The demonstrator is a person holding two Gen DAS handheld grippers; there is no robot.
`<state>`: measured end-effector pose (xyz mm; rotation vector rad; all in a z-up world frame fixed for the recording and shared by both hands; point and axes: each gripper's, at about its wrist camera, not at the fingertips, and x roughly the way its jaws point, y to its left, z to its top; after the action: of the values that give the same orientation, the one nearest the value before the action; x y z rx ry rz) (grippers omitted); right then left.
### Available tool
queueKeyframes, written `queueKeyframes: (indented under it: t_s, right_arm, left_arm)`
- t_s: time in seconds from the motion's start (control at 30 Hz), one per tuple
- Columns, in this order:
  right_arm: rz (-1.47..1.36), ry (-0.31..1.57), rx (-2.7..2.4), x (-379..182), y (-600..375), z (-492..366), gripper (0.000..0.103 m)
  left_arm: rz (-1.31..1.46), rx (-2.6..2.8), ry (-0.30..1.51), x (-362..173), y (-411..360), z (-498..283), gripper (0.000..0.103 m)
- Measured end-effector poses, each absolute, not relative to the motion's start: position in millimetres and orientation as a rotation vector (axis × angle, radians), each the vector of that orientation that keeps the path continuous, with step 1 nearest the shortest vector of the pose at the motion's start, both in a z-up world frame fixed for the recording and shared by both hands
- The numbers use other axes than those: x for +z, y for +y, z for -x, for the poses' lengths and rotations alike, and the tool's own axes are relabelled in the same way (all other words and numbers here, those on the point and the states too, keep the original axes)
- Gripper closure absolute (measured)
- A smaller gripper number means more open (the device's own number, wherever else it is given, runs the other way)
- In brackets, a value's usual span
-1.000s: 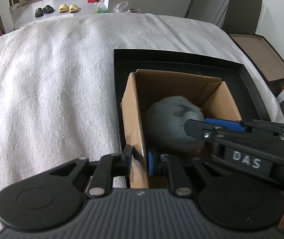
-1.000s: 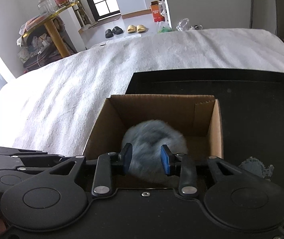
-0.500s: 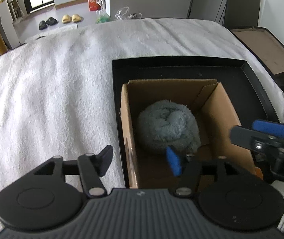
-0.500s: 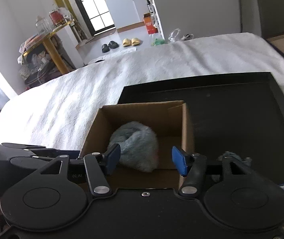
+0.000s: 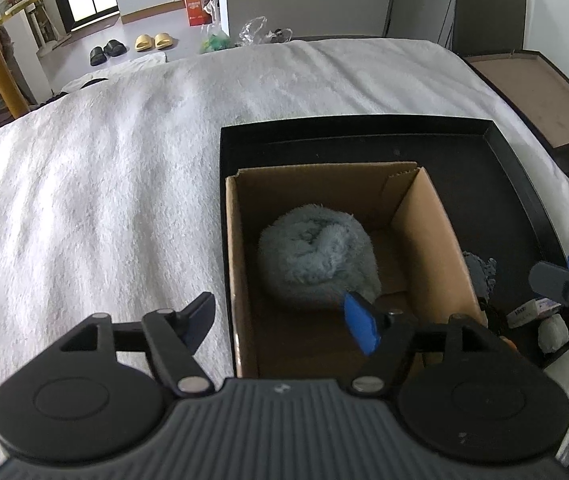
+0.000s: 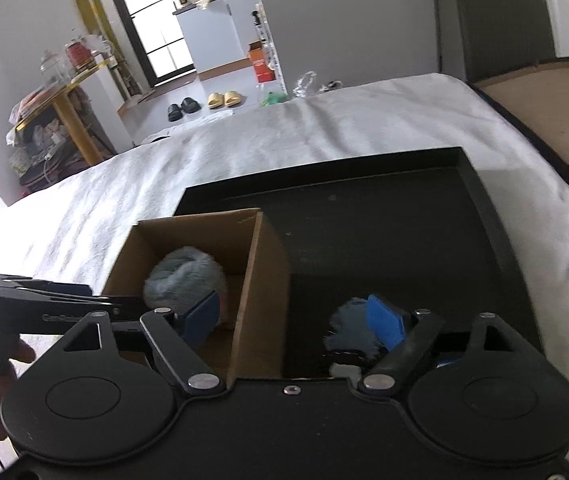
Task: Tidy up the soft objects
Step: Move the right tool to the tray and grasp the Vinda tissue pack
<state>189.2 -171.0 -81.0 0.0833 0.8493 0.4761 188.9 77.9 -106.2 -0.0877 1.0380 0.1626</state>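
A fluffy grey-blue soft ball (image 5: 318, 262) lies inside an open cardboard box (image 5: 434, 240) that stands in a black tray (image 5: 496, 184) on a white bedcover. The ball also shows in the right wrist view (image 6: 182, 278), in the box (image 6: 260, 280). My left gripper (image 5: 280, 322) is open and empty, its jaws astride the box's near-left wall. My right gripper (image 6: 298, 326) is open and empty, above the box's right wall and the tray floor (image 6: 384, 232). A second grey-blue fluffy piece (image 6: 350, 330) lies on the tray behind the right blue pad.
The white bedcover (image 5: 96, 184) spreads left of the tray. Small items lie in the tray's near-right corner (image 5: 552, 330). A brown-lined black lid (image 6: 544, 116) sits off the bed at right. Slippers (image 5: 148, 42) and a yellow-legged table (image 6: 70, 120) stand beyond the bed.
Both grippers opened: the right let go of the fluffy ball, the left released the box wall. Both drew back and up; the right moved to the right over the tray.
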Motion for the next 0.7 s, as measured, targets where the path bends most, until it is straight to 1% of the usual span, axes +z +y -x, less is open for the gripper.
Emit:
queueKeyframes:
  t_s: [0.3,0.37,0.43,0.53,0.7]
  right_arm:
    - [-0.095,0.857,0.434,-92.7,-206.2,-189.9,0.019]
    - [-0.102,0.855,0.427,-95.1,-214.6,-189.8,0.016]
    - [-0.114,0.859,0.418,-98.2,-223.0,-189.9,0.015]
    - [-0.125,0.872,0.41,-104.0,-234.8,-189.7,0.015]
    - [-0.143,0.897,0.393,-116.3,-252.4,-191.7,0.015]
  left_arm:
    - [0.059,0.166,1.036,-104.1,64.4,-189.0,0.03]
    - [0.059,0.171,1.037,-103.7,62.3,-189.6,0.029]
    - [0.072,0.176,1.034,-102.4,62.2,-190.0,0.028]
    - [0.077,0.198,1.03,-102.1,62.8,-190.8,0.022]
    - [0.099,0.222,1.045,-105.4,63.2,-196.0,0.02]
